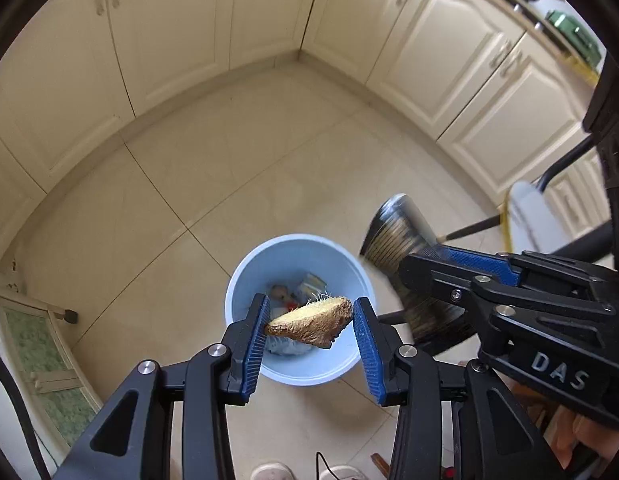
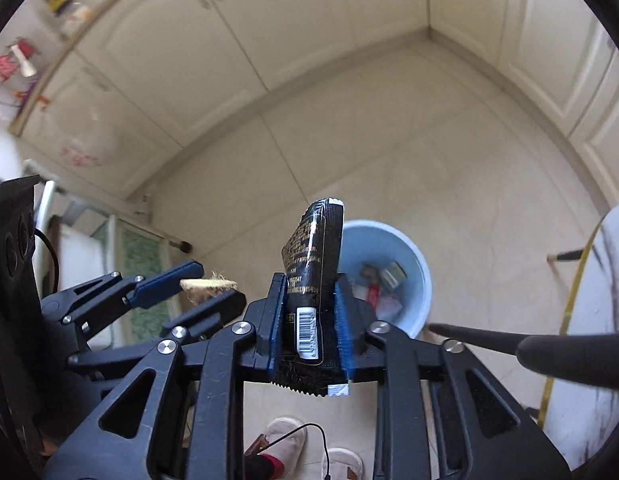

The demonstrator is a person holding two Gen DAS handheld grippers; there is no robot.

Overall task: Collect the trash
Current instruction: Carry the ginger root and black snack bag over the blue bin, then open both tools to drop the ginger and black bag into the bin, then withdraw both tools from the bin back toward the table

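My left gripper (image 1: 309,322) is shut on a brown fibrous husk piece (image 1: 311,322) and holds it above a light blue bin (image 1: 245,280) that stands on the floor with several scraps inside. My right gripper (image 2: 307,314) is shut on a black snack wrapper (image 2: 311,264) with a white barcode, held upright to the left of the bin (image 2: 409,248). In the left wrist view the right gripper (image 1: 425,256) sits to the right of the bin with the wrapper (image 1: 393,228) blurred. In the right wrist view the left gripper (image 2: 207,284) holds the husk (image 2: 207,283) at left.
Cream cabinet doors (image 1: 169,32) line the walls around a beige tiled floor (image 1: 237,160). A white table with black legs (image 2: 589,300) stands at the right. A glass-panelled door (image 1: 37,352) is at the left. The person's slippers (image 2: 285,436) are below the grippers.
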